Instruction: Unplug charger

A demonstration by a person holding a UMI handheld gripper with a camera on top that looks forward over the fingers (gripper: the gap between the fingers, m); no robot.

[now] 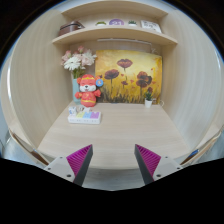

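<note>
My gripper (113,160) hangs open over a light wooden desk (120,128), its two magenta pads (80,158) set wide apart with nothing between them. No charger, plug or socket shows anywhere in this view. The desk top ahead of the fingers is bare wood up to the back wall.
An orange and white plush toy (88,92) stands on a small box (84,117) at the back left, with white flowers (74,62) behind it. A yellow flower painting (125,75) leans on the back wall beside a small potted plant (149,101). A shelf (115,32) above holds small items.
</note>
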